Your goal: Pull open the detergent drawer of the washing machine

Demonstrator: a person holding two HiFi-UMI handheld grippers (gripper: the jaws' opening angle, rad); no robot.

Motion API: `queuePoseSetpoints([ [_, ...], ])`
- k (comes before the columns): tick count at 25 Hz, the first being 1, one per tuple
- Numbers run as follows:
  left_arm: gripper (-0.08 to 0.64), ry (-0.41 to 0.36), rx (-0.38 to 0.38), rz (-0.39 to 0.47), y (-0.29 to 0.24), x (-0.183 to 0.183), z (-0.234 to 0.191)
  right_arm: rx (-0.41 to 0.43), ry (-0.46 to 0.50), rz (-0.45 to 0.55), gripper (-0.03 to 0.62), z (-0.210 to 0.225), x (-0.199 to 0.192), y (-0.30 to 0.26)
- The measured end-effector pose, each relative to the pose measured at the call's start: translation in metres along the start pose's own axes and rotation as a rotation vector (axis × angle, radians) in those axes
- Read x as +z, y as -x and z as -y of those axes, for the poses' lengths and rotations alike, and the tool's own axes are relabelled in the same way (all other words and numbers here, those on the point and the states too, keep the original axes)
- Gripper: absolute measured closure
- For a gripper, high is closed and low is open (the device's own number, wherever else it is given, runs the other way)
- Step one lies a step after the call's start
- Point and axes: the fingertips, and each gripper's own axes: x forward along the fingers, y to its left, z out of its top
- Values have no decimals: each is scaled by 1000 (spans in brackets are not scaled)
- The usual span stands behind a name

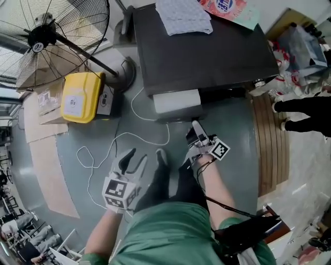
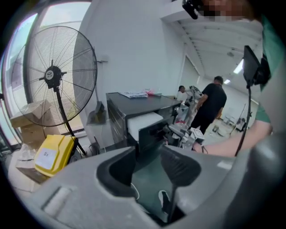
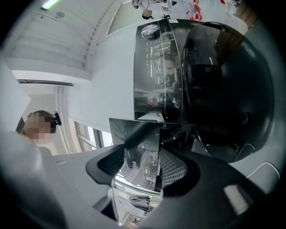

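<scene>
The dark washing machine (image 1: pixel 207 52) stands in front of me, with its detergent drawer (image 1: pixel 176 101) sticking out as a white block at the front left. My right gripper (image 1: pixel 196 127) reaches the drawer's front end. In the right gripper view the drawer's glossy front panel (image 3: pixel 138 147) lies between the jaws of my right gripper (image 3: pixel 143 163), which are closed on it. The round door (image 3: pixel 223 89) shows beside it. My left gripper (image 1: pixel 132 158) hangs low over the floor, away from the machine, open and empty (image 2: pixel 152 167).
A big floor fan (image 1: pixel 41 36) and a yellow case (image 1: pixel 81 97) stand left of the machine. A white cable (image 1: pixel 124 140) loops across the floor. A cloth (image 1: pixel 183 15) lies on the machine's top. A person in black (image 1: pixel 305 111) stands at the right, past wooden boards (image 1: pixel 266 145).
</scene>
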Motion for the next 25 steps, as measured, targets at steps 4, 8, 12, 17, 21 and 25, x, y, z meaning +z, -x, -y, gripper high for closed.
queuePoseSetpoints([
  [4, 383, -34, -33, 3, -3, 6, 15, -18, -20, 20, 351, -8, -6, 21],
  [8, 383, -62, -60, 6, 0, 9, 26, -29, -34, 41, 351, -17, -14, 41],
  [12, 383, -68, -70, 1, 3, 9, 33, -34, -39, 47, 353, -25, -24, 67],
  [17, 383, -81, -85, 15, 5, 10, 41, -47, -44, 51, 351, -35, -33, 94],
  [21, 383, -90, -95, 22, 8, 9, 43, -91, -41, 60, 351, -28, -36, 102],
  [25, 383, -86, -96, 34, 15, 14, 42, -176, -19, 54, 353, -23, -38, 107],
])
